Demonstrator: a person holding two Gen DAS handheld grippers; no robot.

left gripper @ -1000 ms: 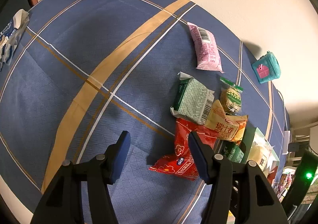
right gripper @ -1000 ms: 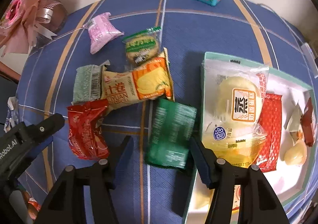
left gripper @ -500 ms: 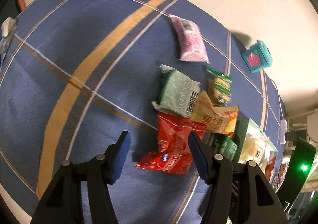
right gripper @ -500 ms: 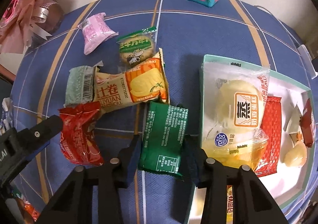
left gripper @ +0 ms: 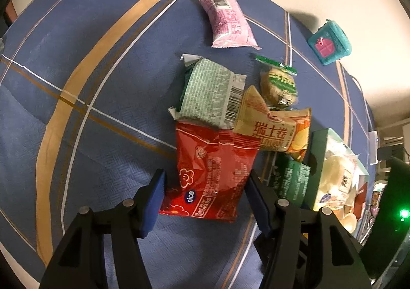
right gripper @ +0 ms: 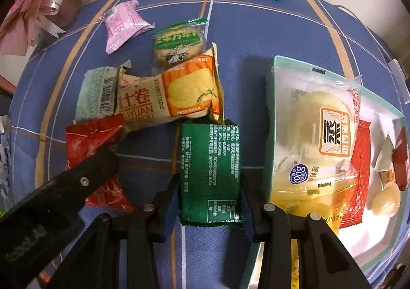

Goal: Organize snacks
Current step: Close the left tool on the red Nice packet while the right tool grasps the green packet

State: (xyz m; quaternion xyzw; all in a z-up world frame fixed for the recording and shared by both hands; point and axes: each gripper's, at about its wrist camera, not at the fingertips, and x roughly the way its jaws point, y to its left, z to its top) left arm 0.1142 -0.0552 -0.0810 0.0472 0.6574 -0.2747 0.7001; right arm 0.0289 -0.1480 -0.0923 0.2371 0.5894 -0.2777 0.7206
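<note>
On the blue tablecloth (right gripper: 256, 32), the white tray (right gripper: 379, 232) at the right is kept clear. The red packet (left gripper: 215, 173) lies between the parted jaws of the left gripper (left gripper: 205, 201), ungripped. The green packet (right gripper: 208, 173), beside the tray, is being squeezed by the closing right gripper (right gripper: 208, 201); it should be lifted straight up.

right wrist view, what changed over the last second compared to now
The right gripper came down over the dark green packet and its jaws are closing onto the packet's sides. The left gripper slid across until its open jaws straddle the red snack bag. The other snacks and the tray stayed put.
</note>
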